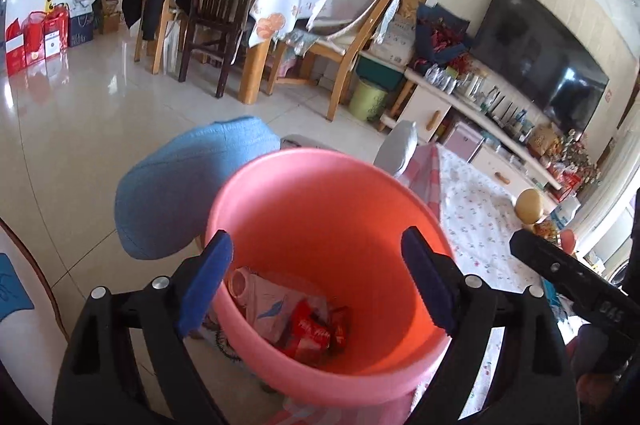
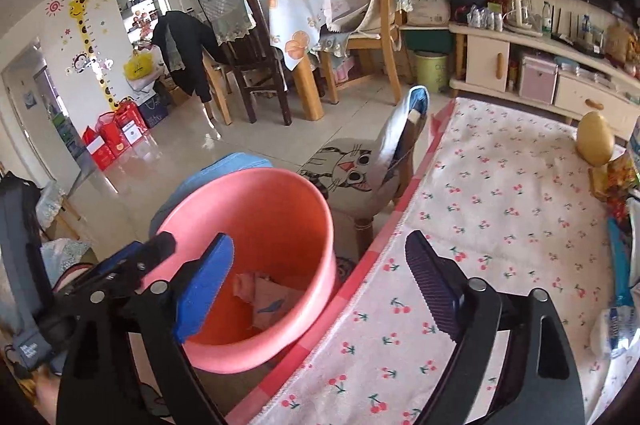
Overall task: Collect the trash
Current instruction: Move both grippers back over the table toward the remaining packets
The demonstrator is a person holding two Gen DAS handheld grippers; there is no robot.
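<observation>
Blue-padded jaws of the left gripper [image 1: 316, 281] stand wide apart directly over the pink bin [image 1: 360, 377], with nothing between them. Down at the bottom of the bin lie a pale pink wrapper [image 1: 268, 305] with a blue bird mark and some red packets [image 1: 316, 335], so part of the collecting looks done. The right gripper [image 2: 320, 289] is likewise spread open and empty, hanging over the edge of the table, which is covered by a cherry-print cloth [image 2: 500, 205], with the bin just beside and below that edge.

What seems left sits at the far right end of the table: a heap of crumpled coloured wrappers [image 2: 622, 177] near a yellowish rounded object [image 2: 596, 141], and something white and blue [image 2: 618, 317] further along the edge. Whether all of that counts as trash I cannot tell. My guess is that both hands are free for another trip across the cloth.
</observation>
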